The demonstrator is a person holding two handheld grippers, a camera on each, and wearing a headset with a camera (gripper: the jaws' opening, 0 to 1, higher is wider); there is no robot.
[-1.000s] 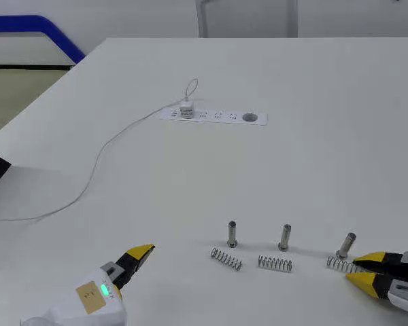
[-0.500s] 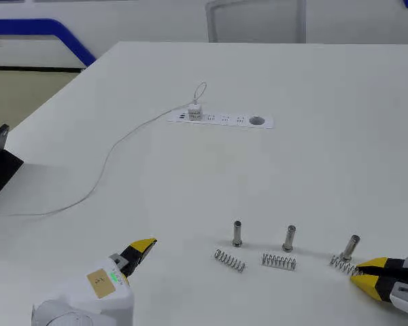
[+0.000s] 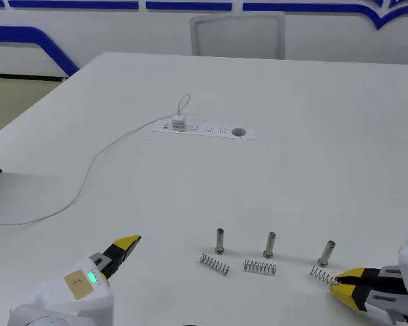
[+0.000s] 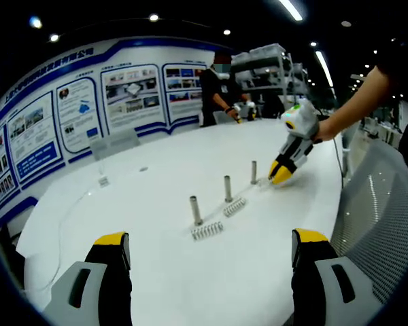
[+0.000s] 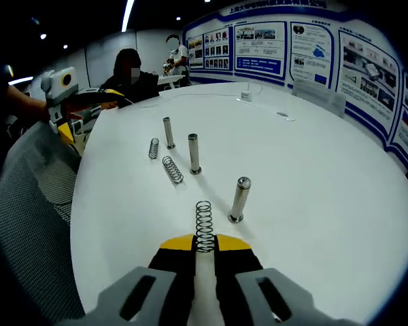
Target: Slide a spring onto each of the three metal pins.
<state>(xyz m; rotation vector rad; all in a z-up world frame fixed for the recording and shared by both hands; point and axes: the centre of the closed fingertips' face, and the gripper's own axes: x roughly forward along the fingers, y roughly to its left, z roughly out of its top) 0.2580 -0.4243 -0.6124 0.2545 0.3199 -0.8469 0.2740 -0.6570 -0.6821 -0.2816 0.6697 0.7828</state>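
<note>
Right gripper (image 5: 204, 246), jaws pinched on the near end of the rightmost spring (image 5: 203, 223), its long axis lying straight ahead on the table (image 5: 313, 170) just beside its upright pin (image 5: 239, 199); left gripper (image 4: 211, 238), jaws apart, well away

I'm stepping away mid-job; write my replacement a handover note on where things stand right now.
Left tool: open, empty, hovering left of the left pin.
Right tool: shut on the near end of the right spring, which lies on the table by the right pin.
Left spring and middle spring lie loose; the latter is before the middle pin.
Done: none threaded. Left: all three springs.
</note>
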